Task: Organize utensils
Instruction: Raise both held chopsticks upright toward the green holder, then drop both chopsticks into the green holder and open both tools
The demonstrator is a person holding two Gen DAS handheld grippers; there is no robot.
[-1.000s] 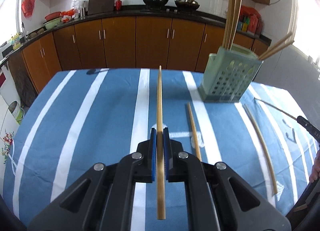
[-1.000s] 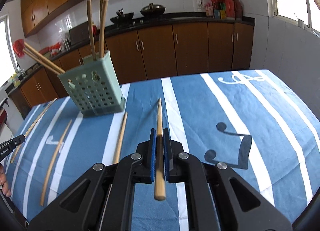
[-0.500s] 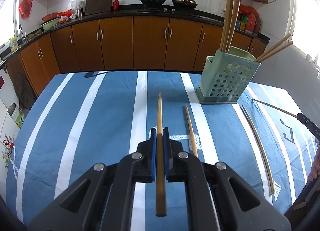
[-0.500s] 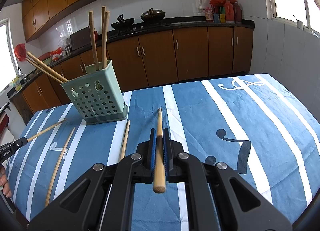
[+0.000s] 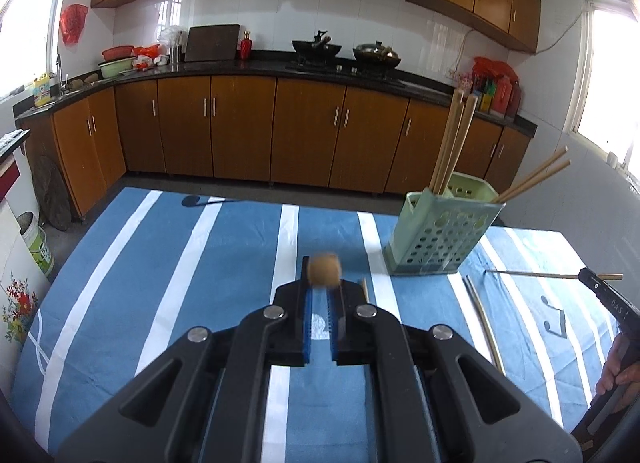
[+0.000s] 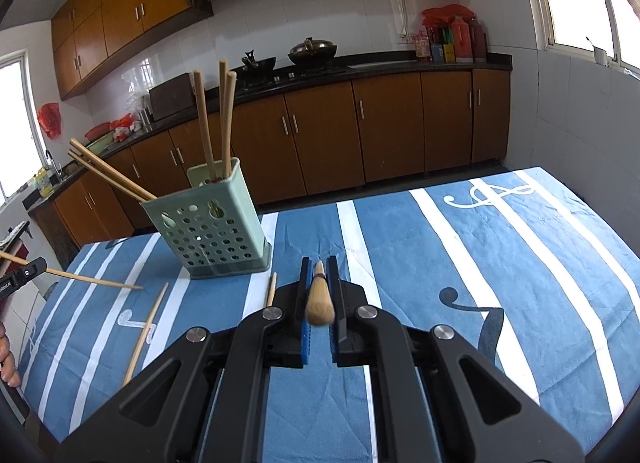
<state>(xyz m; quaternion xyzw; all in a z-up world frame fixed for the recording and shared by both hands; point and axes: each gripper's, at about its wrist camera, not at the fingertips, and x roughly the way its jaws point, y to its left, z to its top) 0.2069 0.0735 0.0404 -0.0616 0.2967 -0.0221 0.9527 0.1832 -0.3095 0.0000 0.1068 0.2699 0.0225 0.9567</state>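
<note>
Left gripper (image 5: 323, 283) clamped on a wooden chopstick (image 5: 324, 270), blurred butt end facing the lens. Ahead and to its right, a green perforated utensil holder (image 5: 438, 237) upright on the blue striped tablecloth (image 5: 160, 283), chopsticks standing inside. Loose chopstick (image 5: 482, 317) flat on the cloth, farther right. Right gripper (image 6: 319, 283) likewise closed on another chopstick (image 6: 319, 299); holder ahead to its left, two more loose chopsticks (image 6: 145, 329) lying farther left.
</note>
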